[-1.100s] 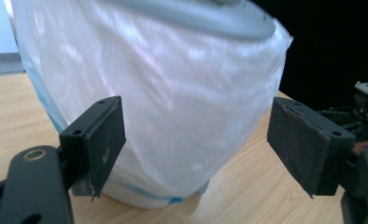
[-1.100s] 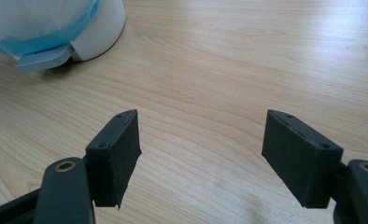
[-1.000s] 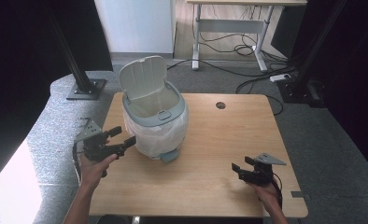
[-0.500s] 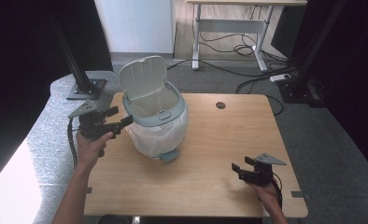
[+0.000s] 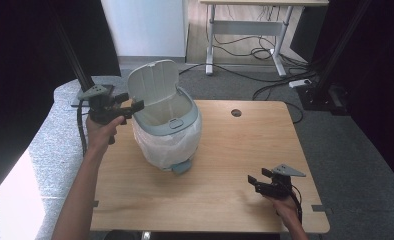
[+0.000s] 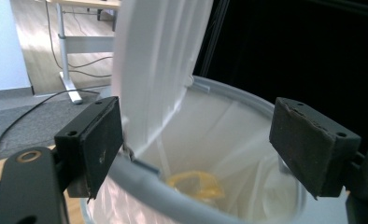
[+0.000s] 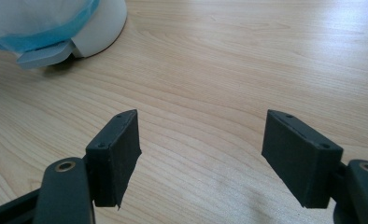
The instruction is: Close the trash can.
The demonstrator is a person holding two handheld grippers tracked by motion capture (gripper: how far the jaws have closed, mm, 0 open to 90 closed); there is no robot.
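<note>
Wooden table [image 5: 225, 150] bears a lined bin [image 5: 167, 130]; grey carpet [image 5: 355, 145] around

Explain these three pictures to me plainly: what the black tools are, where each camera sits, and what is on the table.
A person holds a two-jaw claw in each hand. The high view looks down on a wooden table; the other two views come from cameras riding on each claw, looking along its jaws. On the table stands a small bin lined with a white bag, its lid raised. The left claw is at the bin's rim beside the lid, jaws open, gripping nothing. Something yellow lies inside. The right claw rests open near the table's front edge, empty.
</note>
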